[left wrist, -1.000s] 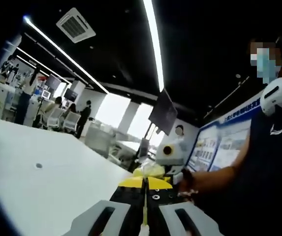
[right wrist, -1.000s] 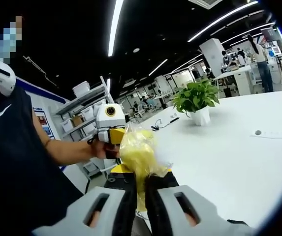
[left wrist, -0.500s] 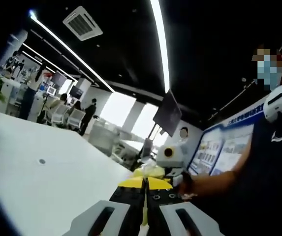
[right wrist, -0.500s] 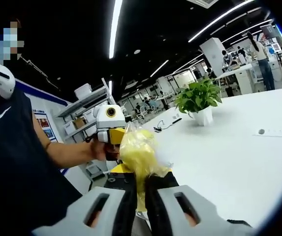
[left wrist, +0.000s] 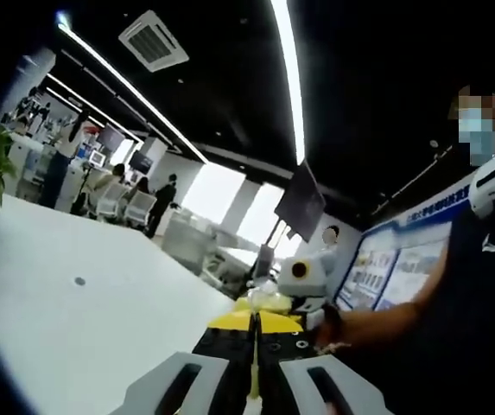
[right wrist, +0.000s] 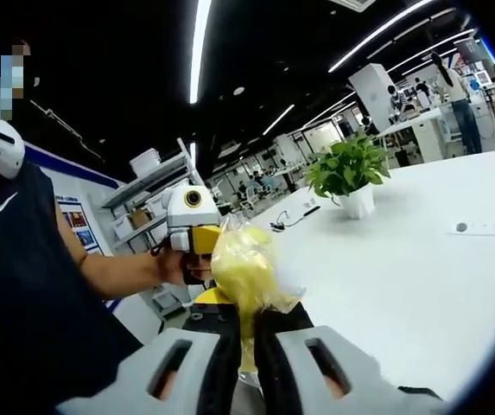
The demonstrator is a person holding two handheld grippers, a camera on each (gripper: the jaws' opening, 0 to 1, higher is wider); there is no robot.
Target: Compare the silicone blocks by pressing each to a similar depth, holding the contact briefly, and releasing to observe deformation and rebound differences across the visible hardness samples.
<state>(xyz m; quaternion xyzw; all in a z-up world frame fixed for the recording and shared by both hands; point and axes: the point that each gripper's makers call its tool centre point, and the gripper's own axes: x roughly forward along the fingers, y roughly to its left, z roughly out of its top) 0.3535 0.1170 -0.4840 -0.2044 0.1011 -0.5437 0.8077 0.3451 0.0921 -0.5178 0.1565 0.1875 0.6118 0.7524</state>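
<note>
A clear plastic bag with a yellow silicone block (right wrist: 243, 268) inside it stands up from my right gripper (right wrist: 247, 322), which is shut on the bag's lower end. My left gripper (right wrist: 192, 221), held in a person's hand, meets the bag's far side. In the left gripper view my left gripper (left wrist: 254, 327) has its jaws shut, with a thin yellow strip pinched between them. Just past its tips the yellow bag (left wrist: 263, 303) bulges out. The right gripper (left wrist: 306, 278) sits right behind the bag. Both grippers are lifted above the table.
A white table (right wrist: 402, 285) spreads to the right, with a potted plant (right wrist: 347, 175) and a small round insert (right wrist: 461, 227) on it. The same table (left wrist: 74, 320) lies left in the left gripper view. The person's dark torso (right wrist: 22, 294) is close by. Shelves and desks stand behind.
Both views have drifted slightly with the hands. The bag stays gripped in the same way and both grippers stay shut.
</note>
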